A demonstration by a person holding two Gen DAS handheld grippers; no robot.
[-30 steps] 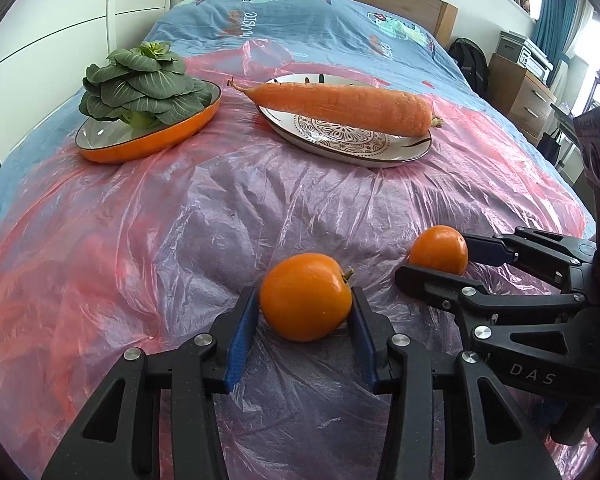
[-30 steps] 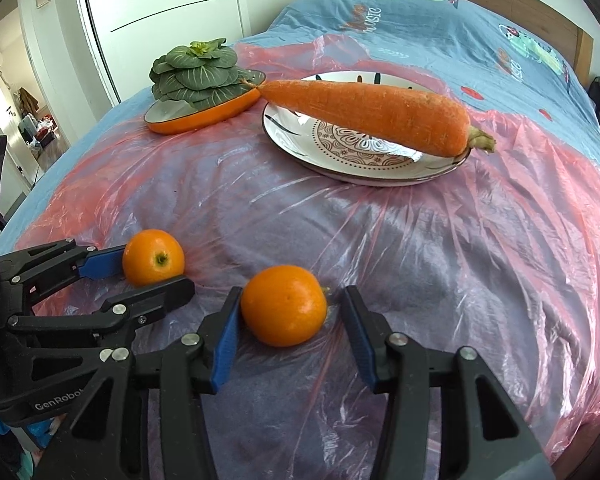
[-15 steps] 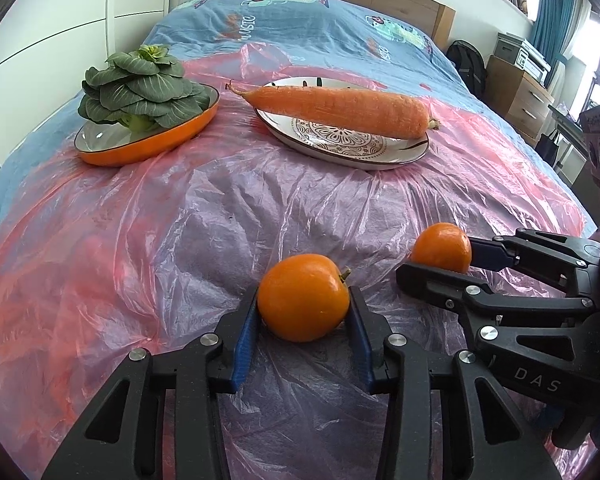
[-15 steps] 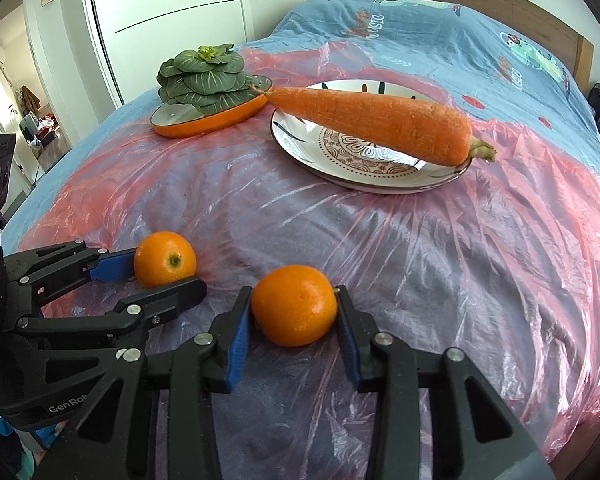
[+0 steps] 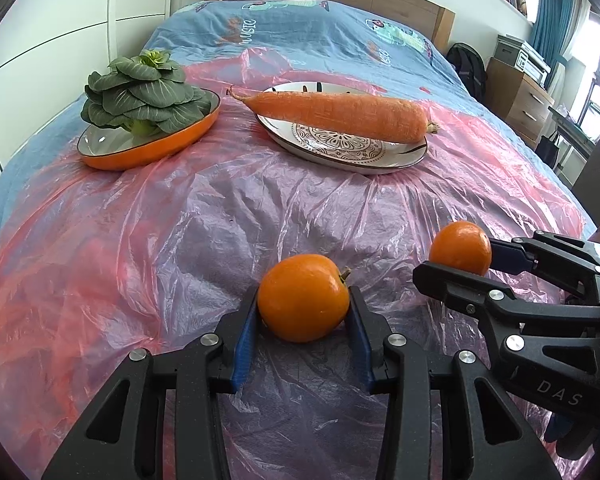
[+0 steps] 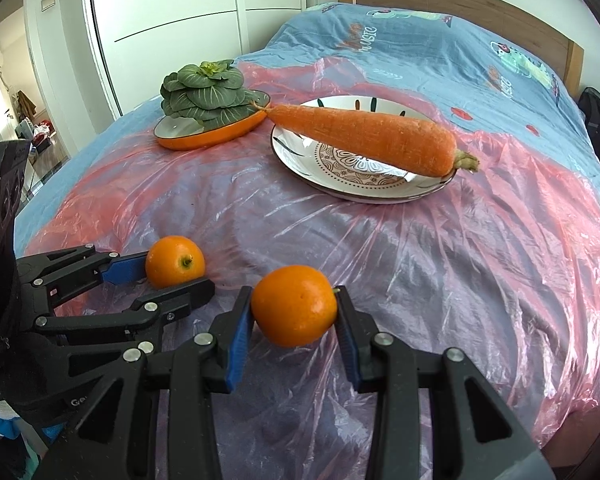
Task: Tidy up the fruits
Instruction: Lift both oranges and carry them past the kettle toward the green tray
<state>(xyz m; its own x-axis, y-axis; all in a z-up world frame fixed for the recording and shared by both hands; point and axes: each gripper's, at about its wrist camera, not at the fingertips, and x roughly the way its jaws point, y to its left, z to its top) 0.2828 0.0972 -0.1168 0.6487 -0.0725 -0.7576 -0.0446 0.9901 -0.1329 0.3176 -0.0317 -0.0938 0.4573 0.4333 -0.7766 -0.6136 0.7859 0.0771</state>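
On the pink plastic sheet [image 5: 180, 240], the left gripper [image 5: 303, 320] squeezes one orange [image 5: 303, 303], and the right gripper [image 6: 294, 322] has just closed tight on the other orange [image 6: 294, 305].

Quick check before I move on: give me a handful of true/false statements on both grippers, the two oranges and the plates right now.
1. The left gripper is clamped on an orange with a stem. True.
2. The right gripper is open with nothing between its fingers. False: its pads press on the other orange, after its jaws have just been closing.
3. The carrot lies across the patterned plate. True.
4. The leafy greens share the carrot's plate. False: they sit in the orange dish.
5. Both oranges are already on plates. False: both are down at the pink plastic sheet.
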